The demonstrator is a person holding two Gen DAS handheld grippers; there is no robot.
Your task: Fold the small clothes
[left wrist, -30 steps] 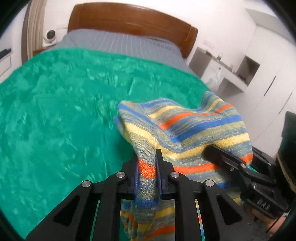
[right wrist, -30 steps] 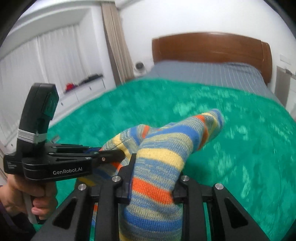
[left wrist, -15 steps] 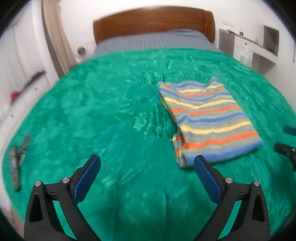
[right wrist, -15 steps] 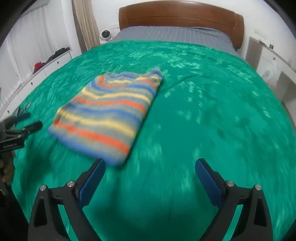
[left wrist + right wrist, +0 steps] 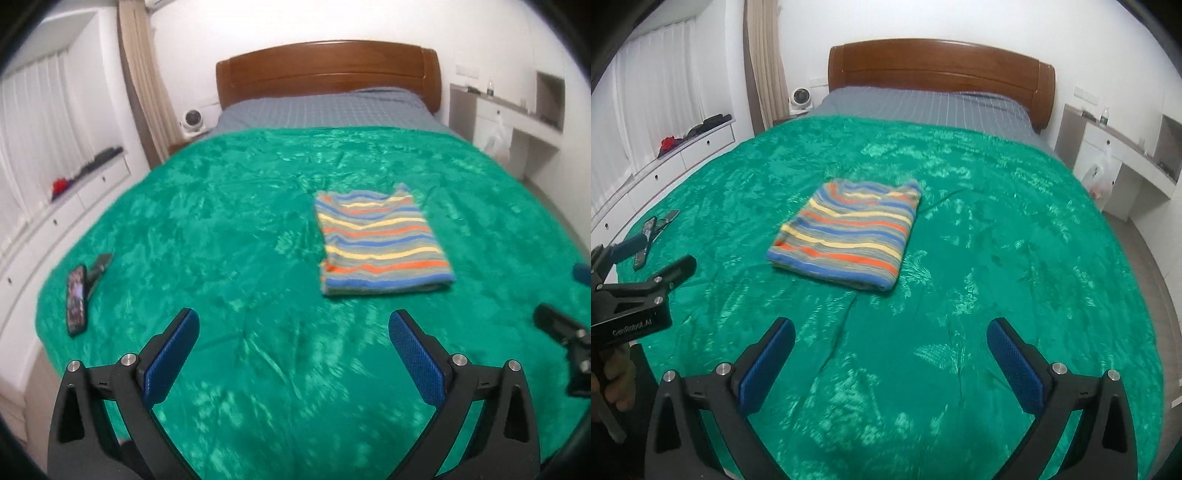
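We see the striped knit garment (image 5: 384, 245) lying folded into a compact rectangle on the green blanket (image 5: 221, 229) that covers the bed, right of centre in the left wrist view and left of centre in the right wrist view. The left gripper (image 5: 293, 354) has its 2 blue-padded fingers (image 5: 171, 356) spread wide, with nothing between them; the right gripper (image 5: 890, 363) likewise stands fully spread and empty, its jaws having just been opening. Both hover near the foot of the bed, apart from the garment. We judge the fold of this piece complete and the release step in hand. The next move probably calls for fetching another small garment, though none shows here. A phone (image 5: 75, 299) lies near the blanket's left edge.
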